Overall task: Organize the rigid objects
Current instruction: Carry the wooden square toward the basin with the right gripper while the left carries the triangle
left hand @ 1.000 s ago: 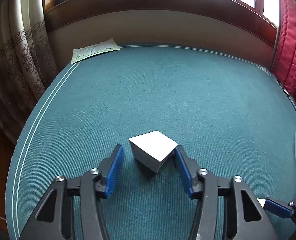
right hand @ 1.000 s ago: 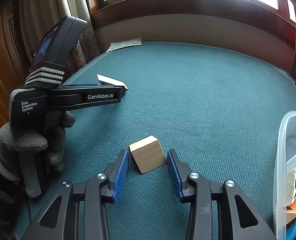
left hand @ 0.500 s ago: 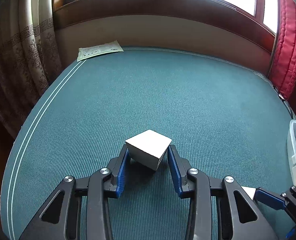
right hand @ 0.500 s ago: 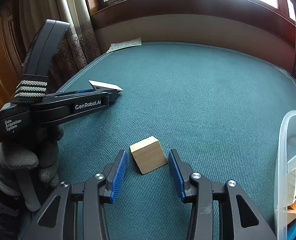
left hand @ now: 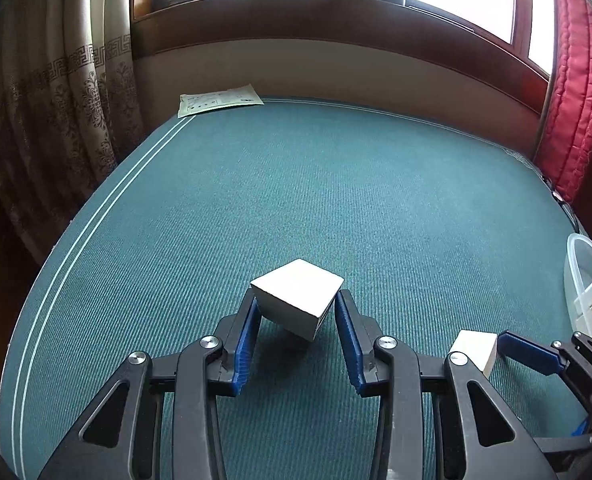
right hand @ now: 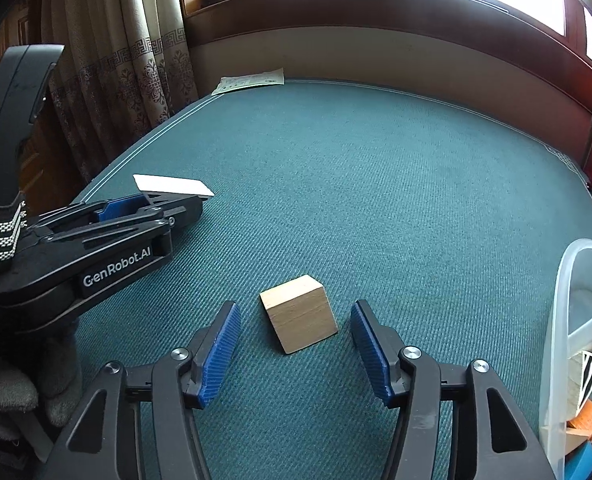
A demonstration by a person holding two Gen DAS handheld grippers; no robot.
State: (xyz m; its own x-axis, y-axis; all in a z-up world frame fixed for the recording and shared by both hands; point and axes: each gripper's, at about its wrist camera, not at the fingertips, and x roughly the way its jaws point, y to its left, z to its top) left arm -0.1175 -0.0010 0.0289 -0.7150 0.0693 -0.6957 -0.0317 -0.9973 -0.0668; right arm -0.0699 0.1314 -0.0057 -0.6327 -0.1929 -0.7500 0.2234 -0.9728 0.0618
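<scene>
Two cubes on the green surface (left hand: 376,200).
My left tool (left hand: 296,316) clamps a tilted white cube (left hand: 298,296); my right tool (right hand: 294,340), spread apart, flanks an untouched wooden cube (right hand: 300,318); the container (right hand: 568,320) is cut off.

white cube (left hand: 297,298) sits tilted, corner toward me, pinched in my left tool (left hand: 298,334); wooden cube (right hand: 299,318) rests flat on green desk (right hand: 376,200).
</scene>
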